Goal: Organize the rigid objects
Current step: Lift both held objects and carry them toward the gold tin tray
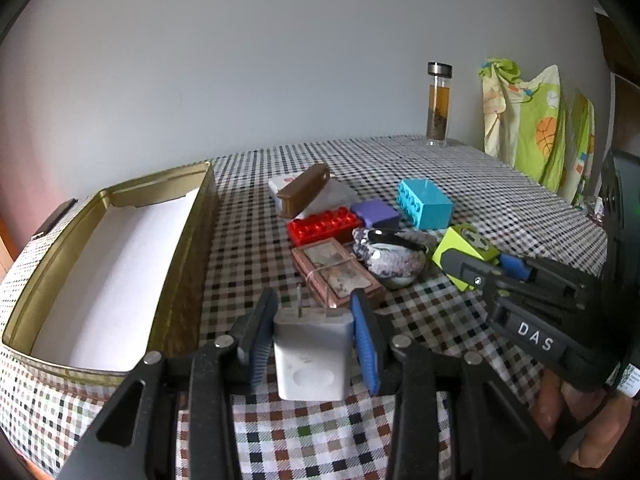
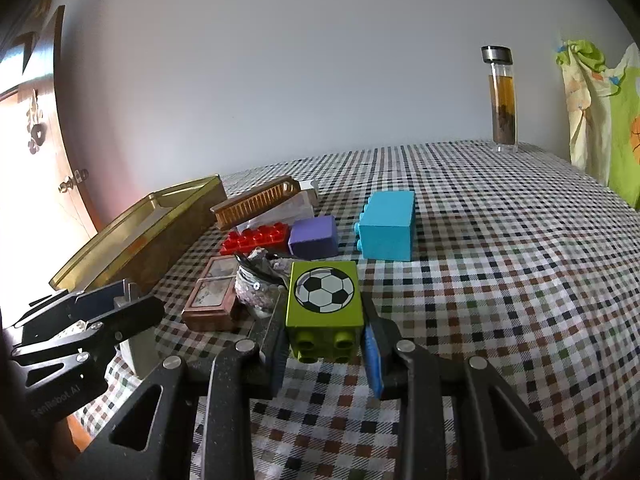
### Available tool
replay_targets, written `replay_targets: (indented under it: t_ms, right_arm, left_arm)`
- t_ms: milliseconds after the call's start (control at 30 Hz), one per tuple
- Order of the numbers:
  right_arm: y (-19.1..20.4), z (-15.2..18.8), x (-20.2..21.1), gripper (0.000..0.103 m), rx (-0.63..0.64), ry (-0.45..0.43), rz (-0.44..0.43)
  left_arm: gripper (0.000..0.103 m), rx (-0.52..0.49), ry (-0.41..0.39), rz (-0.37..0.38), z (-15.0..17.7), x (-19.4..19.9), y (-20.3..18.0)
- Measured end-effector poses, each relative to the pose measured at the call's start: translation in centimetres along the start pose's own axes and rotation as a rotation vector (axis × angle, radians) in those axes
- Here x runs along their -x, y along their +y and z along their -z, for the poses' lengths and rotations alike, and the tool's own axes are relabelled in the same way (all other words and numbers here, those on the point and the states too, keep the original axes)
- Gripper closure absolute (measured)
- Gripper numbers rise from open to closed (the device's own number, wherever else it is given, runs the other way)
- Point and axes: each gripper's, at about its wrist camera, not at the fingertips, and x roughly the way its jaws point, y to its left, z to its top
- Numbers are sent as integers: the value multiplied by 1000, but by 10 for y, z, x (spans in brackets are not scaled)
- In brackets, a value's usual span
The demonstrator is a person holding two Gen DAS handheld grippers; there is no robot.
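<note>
My left gripper [image 1: 314, 336] is shut on a white plug charger [image 1: 312, 354], prongs pointing forward, just right of an open gold tin [image 1: 120, 264] with a white floor. My right gripper [image 2: 326, 344] is shut on a lime green brick with a football print [image 2: 325, 300]; that brick also shows in the left wrist view [image 1: 464, 248]. Between them lie a red brick [image 1: 324, 226], a purple block [image 1: 376, 213], a cyan brick [image 1: 425, 203], a brown comb [image 1: 304, 189], a small brown framed box [image 1: 336, 270] and a speckled round lump [image 1: 390, 256].
A glass flask with brown liquid [image 1: 439, 106] stands at the table's far edge. A green patterned cloth [image 1: 536, 124] hangs at the right. The checked tablecloth [image 2: 500, 280] covers the table. A wooden door [image 2: 36, 128] is at the left.
</note>
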Motion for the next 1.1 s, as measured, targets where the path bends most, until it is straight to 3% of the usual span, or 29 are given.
replay_targets:
  t_ms: [1100]
  right_arm:
    - [10,3,15,69,81,-117,12]
  left_arm:
    - [66,-36,-215,-41,-3,34,0]
